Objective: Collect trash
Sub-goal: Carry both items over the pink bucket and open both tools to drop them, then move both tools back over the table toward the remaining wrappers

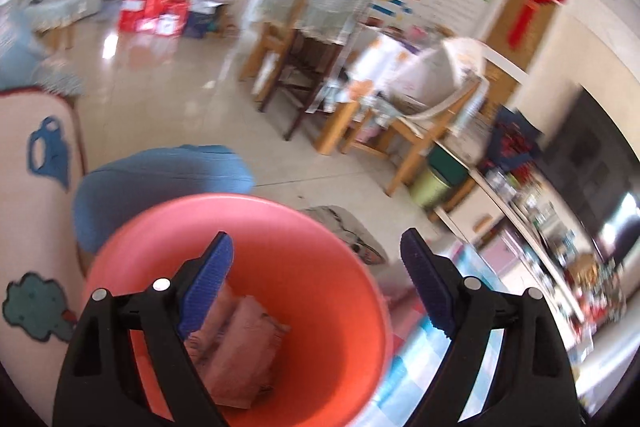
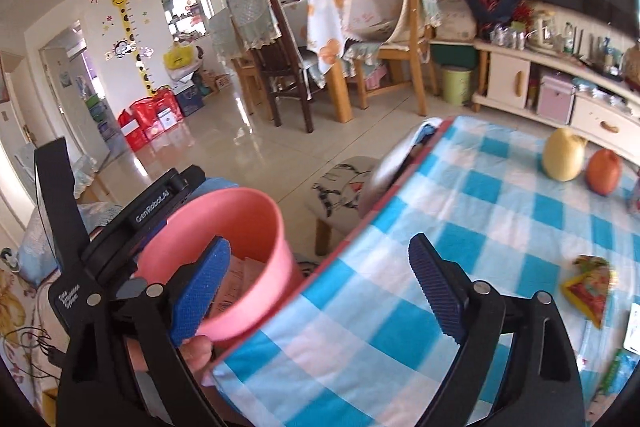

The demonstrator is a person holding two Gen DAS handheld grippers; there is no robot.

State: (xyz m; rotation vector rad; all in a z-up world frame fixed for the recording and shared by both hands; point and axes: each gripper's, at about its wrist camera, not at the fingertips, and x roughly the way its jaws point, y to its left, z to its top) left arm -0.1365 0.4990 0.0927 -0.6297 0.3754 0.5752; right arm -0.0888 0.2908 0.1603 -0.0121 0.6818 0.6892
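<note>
My left gripper [image 1: 316,251] hangs over the mouth of the pink bin [image 1: 336,279] with its blue fingers [image 1: 208,287] spread wide and nothing between them. The left wrist view is blurred, but I can make out crumpled pinkish wrappers [image 1: 244,347] lying at the bottom of the bin. My right gripper [image 2: 320,263] also has its fingers [image 2: 200,295] apart and empty, pointing across the edge of the tabletop [image 2: 480,219], which is covered with a blue and white checked cloth. From the right wrist view I see the pink bin [image 2: 248,227] just beside the near-left edge of the tabletop, tilted, with the left gripper's black body [image 2: 132,223] against its far side and a fingertip of a hand [image 2: 196,351] under its base. More trash lies on the cloth to my right: a colourful triangular wrapper [image 2: 588,287] and a green packet [image 2: 618,373] near the frame edge. Two round fruits, a yellow one [image 2: 564,155] and an orange one [image 2: 604,171], sit well apart from them at the far side.
</note>
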